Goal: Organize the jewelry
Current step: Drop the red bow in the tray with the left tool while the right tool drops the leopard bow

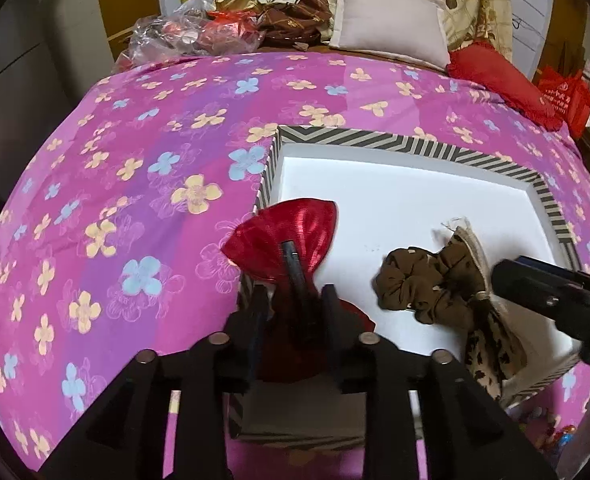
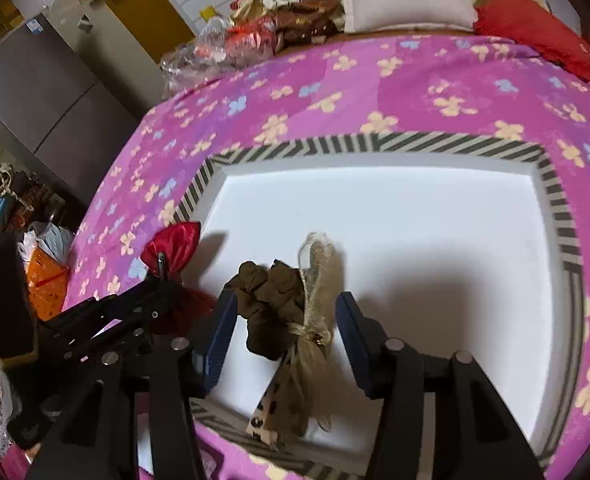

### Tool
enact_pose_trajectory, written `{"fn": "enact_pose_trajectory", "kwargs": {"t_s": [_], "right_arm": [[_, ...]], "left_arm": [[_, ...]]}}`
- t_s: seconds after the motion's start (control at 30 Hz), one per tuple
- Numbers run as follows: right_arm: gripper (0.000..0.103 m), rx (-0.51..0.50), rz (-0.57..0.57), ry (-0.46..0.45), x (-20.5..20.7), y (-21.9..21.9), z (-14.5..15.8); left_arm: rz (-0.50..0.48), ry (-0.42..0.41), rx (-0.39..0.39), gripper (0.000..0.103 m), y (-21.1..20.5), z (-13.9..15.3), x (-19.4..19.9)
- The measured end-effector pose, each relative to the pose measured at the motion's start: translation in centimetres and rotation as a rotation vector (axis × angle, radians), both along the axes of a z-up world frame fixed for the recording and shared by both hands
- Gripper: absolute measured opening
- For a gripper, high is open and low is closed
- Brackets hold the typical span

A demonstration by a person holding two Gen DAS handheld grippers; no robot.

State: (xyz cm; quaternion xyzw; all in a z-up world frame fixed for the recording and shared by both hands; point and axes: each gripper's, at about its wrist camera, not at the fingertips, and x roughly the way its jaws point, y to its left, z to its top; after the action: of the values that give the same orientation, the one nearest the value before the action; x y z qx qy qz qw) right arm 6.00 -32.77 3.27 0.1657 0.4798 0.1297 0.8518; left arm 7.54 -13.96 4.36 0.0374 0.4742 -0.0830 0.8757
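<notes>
**Two hair pieces at striped tray, both grippers in**

Left gripper (image 1: pixel 295 300): clamped on red satin bow (image 1: pixel 291 236), shiny, ribbed, fan-shaped lobes; dark clip bar running down its middle. Bow held at tray's left wall, partly over the rim, one lobe above the bedspread.

Right gripper (image 2: pixel 287 332): fingers wide apart, blue pads (image 2: pixel 223 328) either side of the brown cluster, not touching it as far as visible.

Brown cluster inside tray, near front edge: 1 olive-brown scrunchie (image 2: pixel 267 300), soft gathered cloth, touching 1 beige gauzy bow (image 2: pixel 319 280) w/ leopard-print tails draped over front rim.

Tray (image 2: pixel 375 142): 1, rectangular, shallow, smooth white floor, black-and-cream chevron-striped rim.

Underneath: pink-purple bedspread (image 1: pixel 135 160), printed w/ yellow and blue four-petal flowers. At far end: 1 white pillow (image 1: pixel 391 26), 1 red fringed cushion (image 1: pixel 503 80).
</notes>
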Motion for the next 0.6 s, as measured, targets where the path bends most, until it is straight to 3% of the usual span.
{"fn": "enact_pose_trajectory", "kwargs": {"t_s": [0.2,0.6], "right_arm": [[0.062,-0.019,-0.011,-0.065,-3.0,-1.1,2.1],[0.069,-0.156,-0.019,-0.264,-13.5,-0.5,6.5]], "left_arm": [[0.02,-0.026,-0.044,0.043,1.4,2.2,-1.9],[0.064,-0.169,0.014,0.043,3.2,6.1,-11.6]]}}
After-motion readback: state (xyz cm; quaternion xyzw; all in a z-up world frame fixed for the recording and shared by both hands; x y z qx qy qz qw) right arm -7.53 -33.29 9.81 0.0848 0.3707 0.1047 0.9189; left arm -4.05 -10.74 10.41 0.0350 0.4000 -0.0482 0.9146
